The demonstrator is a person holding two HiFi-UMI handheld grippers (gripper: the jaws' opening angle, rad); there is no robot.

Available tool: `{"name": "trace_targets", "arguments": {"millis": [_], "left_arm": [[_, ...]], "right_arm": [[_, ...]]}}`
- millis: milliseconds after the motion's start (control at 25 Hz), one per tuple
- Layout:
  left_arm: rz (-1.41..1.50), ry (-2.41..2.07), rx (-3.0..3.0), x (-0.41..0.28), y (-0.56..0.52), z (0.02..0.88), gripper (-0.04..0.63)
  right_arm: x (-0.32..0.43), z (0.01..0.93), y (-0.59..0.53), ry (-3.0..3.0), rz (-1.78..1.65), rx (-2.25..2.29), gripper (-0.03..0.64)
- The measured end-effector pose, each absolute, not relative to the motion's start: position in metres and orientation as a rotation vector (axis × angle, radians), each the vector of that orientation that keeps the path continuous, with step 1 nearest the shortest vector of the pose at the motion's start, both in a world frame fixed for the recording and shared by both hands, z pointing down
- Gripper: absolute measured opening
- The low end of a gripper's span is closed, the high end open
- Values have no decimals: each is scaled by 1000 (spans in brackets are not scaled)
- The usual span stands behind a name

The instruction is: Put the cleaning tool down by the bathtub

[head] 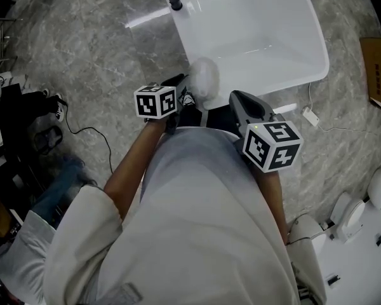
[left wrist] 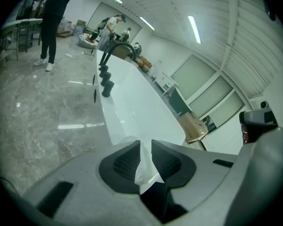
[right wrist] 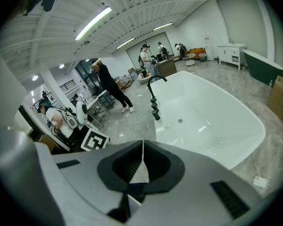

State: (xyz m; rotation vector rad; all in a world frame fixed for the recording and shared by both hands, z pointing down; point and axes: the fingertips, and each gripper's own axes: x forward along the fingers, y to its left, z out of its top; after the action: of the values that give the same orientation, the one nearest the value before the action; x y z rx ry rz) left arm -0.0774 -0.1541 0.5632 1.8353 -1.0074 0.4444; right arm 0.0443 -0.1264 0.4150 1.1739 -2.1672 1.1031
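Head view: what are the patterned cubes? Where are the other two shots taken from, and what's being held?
There is no robot here. A person wears a camera on the head that looks steeply down, and holds a hand-operated claw in each hand. The cube on each is a marker block, part of the claw. The other two pictures come from cameras that ride on the claws and look along their jaws. Below stands a white bathtub with black tap fittings, on a grey marble floor. The left claw is closed on a pale, soft-looking cleaning tool near the tub's closest corner. The right claw is shut and empty.
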Motion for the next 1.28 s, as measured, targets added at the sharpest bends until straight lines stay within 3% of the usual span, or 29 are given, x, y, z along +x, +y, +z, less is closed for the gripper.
{"name": "trace_targets", "arguments": {"millis": [240, 1280], "left_arm": [[430, -1029, 1868, -82, -160, 531, 37], [311, -1083, 2134, -103, -155, 396, 29]], "right_arm": [[43, 414, -130, -2179, 1095, 1191, 12], [30, 385, -134, -2301, 948, 1257, 11]]}}
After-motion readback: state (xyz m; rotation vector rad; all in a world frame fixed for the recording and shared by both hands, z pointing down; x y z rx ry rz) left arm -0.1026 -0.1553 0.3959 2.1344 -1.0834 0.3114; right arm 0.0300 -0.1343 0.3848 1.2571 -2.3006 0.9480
